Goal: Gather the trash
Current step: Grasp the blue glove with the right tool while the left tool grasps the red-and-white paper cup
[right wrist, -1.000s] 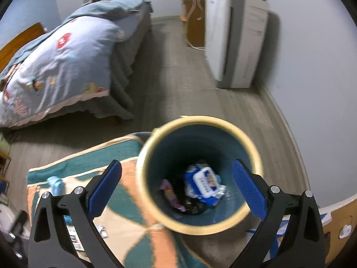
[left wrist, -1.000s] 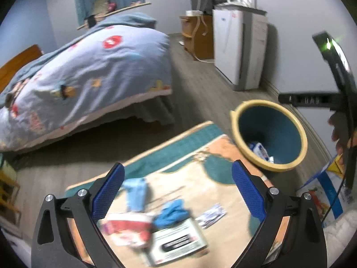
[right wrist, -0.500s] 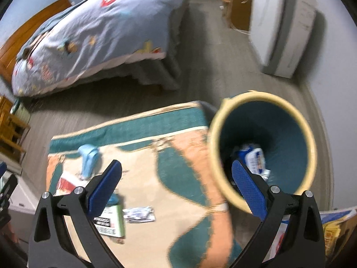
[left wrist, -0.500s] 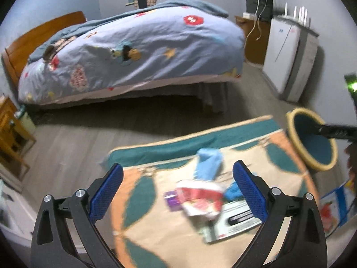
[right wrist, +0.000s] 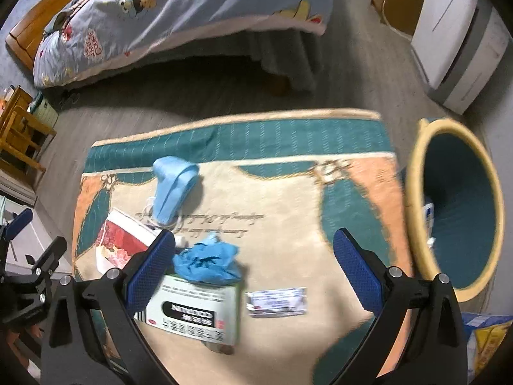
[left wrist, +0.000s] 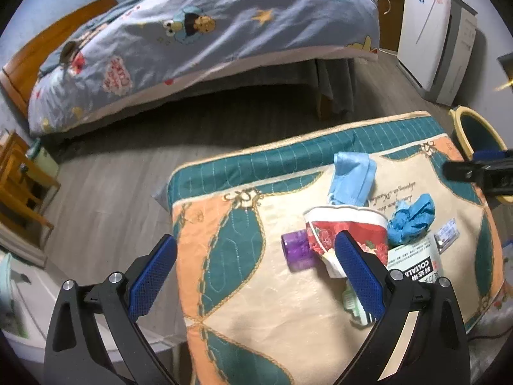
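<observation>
Trash lies on a patterned cloth (left wrist: 256, 288) (right wrist: 288, 199): a blue face mask (left wrist: 352, 179) (right wrist: 171, 189), a crushed red-and-white paper cup (left wrist: 346, 227) (right wrist: 121, 240), a purple cap (left wrist: 296, 250), a crumpled blue glove (left wrist: 412, 218) (right wrist: 208, 261), a white-and-green box (left wrist: 413, 263) (right wrist: 195, 311) and a small foil sachet (left wrist: 447, 232) (right wrist: 277, 301). A yellow-rimmed teal bin (left wrist: 474, 131) (right wrist: 455, 205) stands at the right. My left gripper (left wrist: 253, 276) is open above the cloth's left part. My right gripper (right wrist: 253, 269) is open above the glove and sachet.
A bed with a blue cartoon quilt (left wrist: 208, 32) (right wrist: 179, 6) fills the back. A white appliance (left wrist: 433, 38) (right wrist: 458, 38) stands by the right wall. Wooden furniture (left wrist: 19, 186) (right wrist: 19, 134) sits at the left. A printed bag (right wrist: 484, 337) lies below the bin.
Both grippers have swung left, away from the bin and over the cloth. The trash pile now sits closer in both views. Both stay open.
</observation>
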`<state>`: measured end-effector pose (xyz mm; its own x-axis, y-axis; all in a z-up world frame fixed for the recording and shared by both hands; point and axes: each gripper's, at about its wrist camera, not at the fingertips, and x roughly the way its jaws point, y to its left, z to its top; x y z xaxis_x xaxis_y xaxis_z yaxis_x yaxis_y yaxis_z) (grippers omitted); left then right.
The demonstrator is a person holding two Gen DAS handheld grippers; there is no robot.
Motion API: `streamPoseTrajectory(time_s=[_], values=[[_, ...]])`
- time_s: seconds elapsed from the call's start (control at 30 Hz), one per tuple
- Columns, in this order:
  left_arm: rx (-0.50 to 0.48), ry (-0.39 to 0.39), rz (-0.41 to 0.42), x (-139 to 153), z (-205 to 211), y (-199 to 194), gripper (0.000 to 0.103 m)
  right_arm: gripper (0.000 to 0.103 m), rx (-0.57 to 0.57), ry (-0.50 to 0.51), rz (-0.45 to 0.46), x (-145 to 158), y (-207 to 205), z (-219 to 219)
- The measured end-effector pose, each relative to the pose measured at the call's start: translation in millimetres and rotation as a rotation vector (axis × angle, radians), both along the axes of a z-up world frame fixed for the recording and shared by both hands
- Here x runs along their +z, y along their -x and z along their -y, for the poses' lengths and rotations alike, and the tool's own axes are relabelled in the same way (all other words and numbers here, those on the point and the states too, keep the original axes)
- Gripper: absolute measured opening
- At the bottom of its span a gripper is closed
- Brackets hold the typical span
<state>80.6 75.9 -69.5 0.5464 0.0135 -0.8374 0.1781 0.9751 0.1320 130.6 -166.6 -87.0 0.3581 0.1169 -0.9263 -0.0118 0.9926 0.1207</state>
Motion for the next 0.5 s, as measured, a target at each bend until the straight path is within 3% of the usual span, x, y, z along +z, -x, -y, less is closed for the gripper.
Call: streamPoseTrajectory(time_s=[0.1,0.17,0.3,0.37,0.47,0.5], values=[[0.01,0.039,-0.009,-2,-3,-2,0.097,0.094,-0.022,-0.033,-0.03,-14,-4,-4],[0.014,0.064,-0.023,-4,-5,-4,0.097,0.079,-0.036,-0.054,-0.063,-25,-6,-6],[0.01,0.058,-0.045,-10,-3,-7,0.097,0.058,-0.034,-0.117,-0.134,-45,-8,-9],[0.006,0.065,-0.058,-13,-1,-8,0.097,0.031,-0.026,-0.156,-0.161,-52,-8,-11],[0.002,0.086,-0.07,-15,3,-9,0.097,0.013,-0.01,-0.17,-0.165,-51,-7,-13],[-0.002,0.097,-0.076,-16,5,-10,0.097,0.013,-0.007,-0.175,-0.158,-49,-6,-13]])
